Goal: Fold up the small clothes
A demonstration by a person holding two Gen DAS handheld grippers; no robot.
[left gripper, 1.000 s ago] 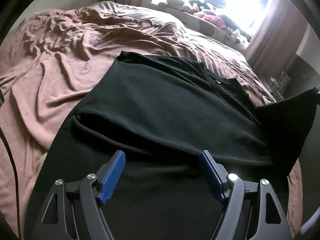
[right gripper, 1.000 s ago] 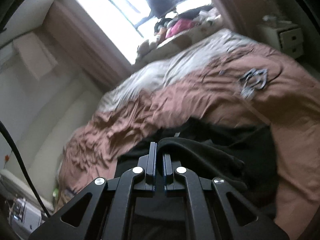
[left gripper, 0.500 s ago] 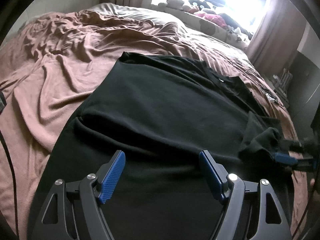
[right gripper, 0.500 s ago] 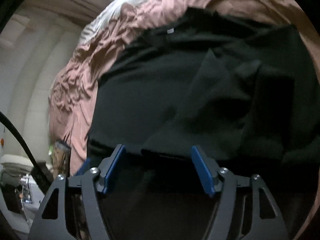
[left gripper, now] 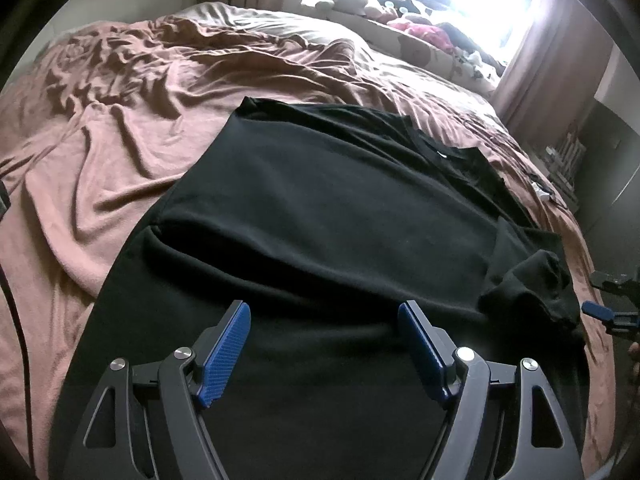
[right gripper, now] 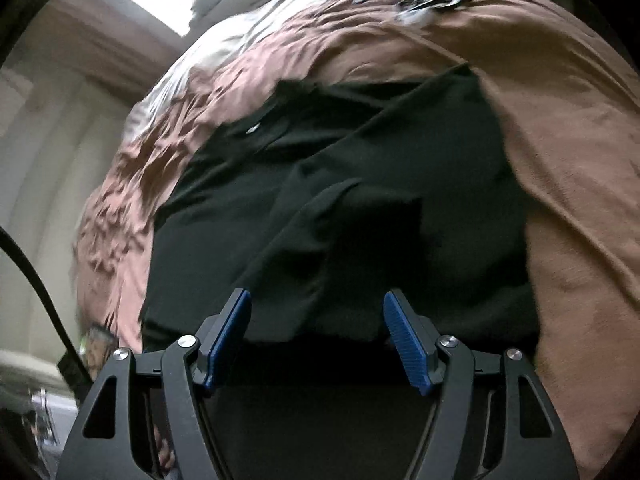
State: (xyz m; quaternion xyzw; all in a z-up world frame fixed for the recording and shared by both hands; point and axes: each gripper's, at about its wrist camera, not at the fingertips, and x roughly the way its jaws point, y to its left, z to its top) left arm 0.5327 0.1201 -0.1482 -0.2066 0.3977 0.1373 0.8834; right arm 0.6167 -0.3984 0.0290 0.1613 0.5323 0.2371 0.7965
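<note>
The black shirt [left gripper: 320, 216] lies spread on the brown blanket [left gripper: 100, 168], its right sleeve [left gripper: 528, 284] dropped inward, bunched. Your left gripper [left gripper: 324, 344] and right gripper [right gripper: 316, 332] both stand spread, empty. Next, flatten that sleeve, then fold the opposite side.

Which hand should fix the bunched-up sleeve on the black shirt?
Probably the right gripper: the crumpled sleeve lies just ahead of its open jaws. The left gripper, also open, hangs over the shirt's middle.

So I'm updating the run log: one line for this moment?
left gripper: open, above black shirt | right gripper: open, sleeve released on shirt
</note>
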